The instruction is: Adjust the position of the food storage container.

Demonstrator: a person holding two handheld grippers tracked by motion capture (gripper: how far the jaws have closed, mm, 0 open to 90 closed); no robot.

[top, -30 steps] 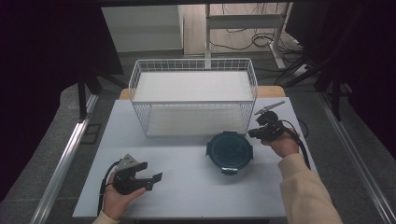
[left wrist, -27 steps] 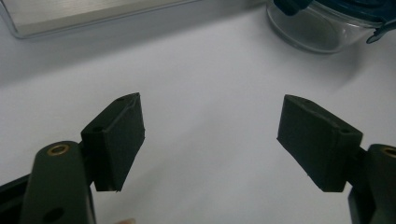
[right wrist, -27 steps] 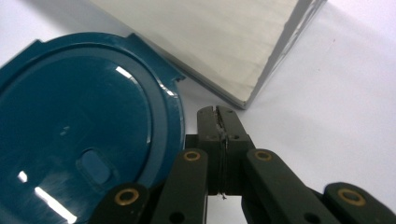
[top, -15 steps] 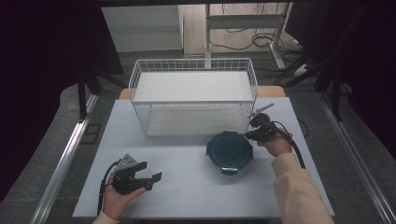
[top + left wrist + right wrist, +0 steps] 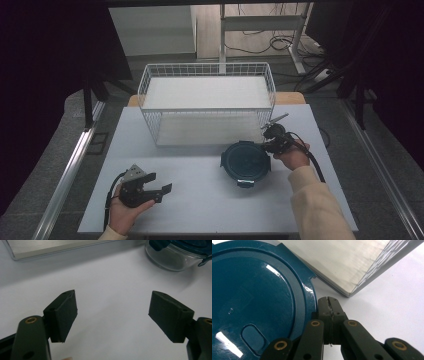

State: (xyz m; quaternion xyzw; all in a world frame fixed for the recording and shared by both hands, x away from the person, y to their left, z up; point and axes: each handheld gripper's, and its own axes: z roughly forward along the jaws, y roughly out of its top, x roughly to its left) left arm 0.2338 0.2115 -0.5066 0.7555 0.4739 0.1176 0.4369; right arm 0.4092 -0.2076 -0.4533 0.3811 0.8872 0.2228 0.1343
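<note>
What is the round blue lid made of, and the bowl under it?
The lid looks like glossy teal plastic: bright glints shine off it. The bowl beneath is see-through, likely glass or clear plastic; the look doesn't settle which.

1. The left gripper [image 5: 156, 189] is a black hand-held tool with a grey three-cornered plate on top and a black cable looping from its rear.
2. In the left gripper view its two fingers [image 5: 63, 315] end in blocky, matt black rectangular pads with small round holes in their top faces; a brass-coloured rivet sits in each link behind them.
3. The right gripper [image 5: 266, 139] is black too, with a thin grey rod on top and a thick black cable trailing along the forearm.
4. In the right gripper view its dark linkage bars carry brass-ringed pivots.
5. The right forearm wears a cream long sleeve [image 5: 315, 205].
</note>
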